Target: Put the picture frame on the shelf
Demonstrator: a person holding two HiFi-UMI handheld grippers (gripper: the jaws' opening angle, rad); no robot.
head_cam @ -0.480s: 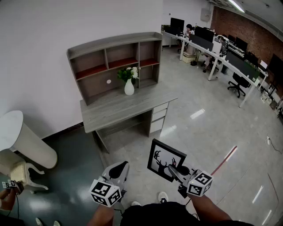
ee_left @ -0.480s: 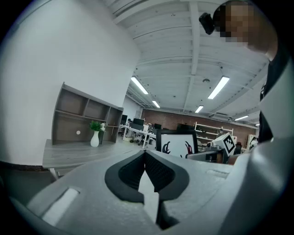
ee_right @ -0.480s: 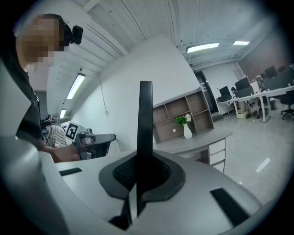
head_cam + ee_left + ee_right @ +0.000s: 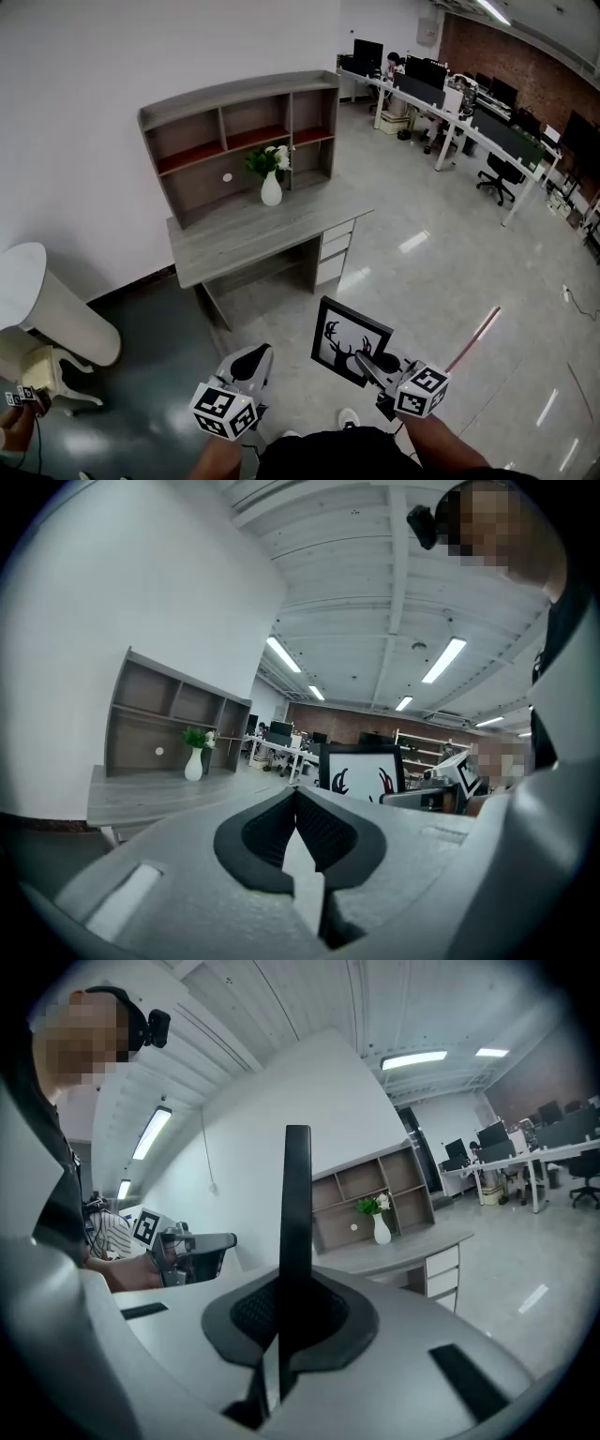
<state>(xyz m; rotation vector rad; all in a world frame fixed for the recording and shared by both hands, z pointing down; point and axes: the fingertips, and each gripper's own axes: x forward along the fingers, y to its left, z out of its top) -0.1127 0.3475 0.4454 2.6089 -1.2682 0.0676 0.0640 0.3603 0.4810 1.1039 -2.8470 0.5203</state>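
Open floor (image 4: pixel 412 272) ahead of the right gripper (image 4: pixel 368 363)
Desk (image 4: pixel 246 234) beyond; vase (image 4: pixel 271 191) fronts the shelf (image 4: pixel 234 117)'s lower bay, upper bays free.

Picture frame (image 4: pixel 350 340): black border, white panel bearing a black antlered silhouette. Held upright, clamped at its lower right edge in the right gripper (image 4: pixel 367 364). Shelf (image 4: pixel 239 131): grey compartmented unit on a desk (image 4: pixel 253 230), well apart from the frame.

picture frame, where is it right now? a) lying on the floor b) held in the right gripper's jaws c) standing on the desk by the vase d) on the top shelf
b: the picture frame is clamped edge-on in the jaws of the right gripper, held above the floor and well short of the desk.
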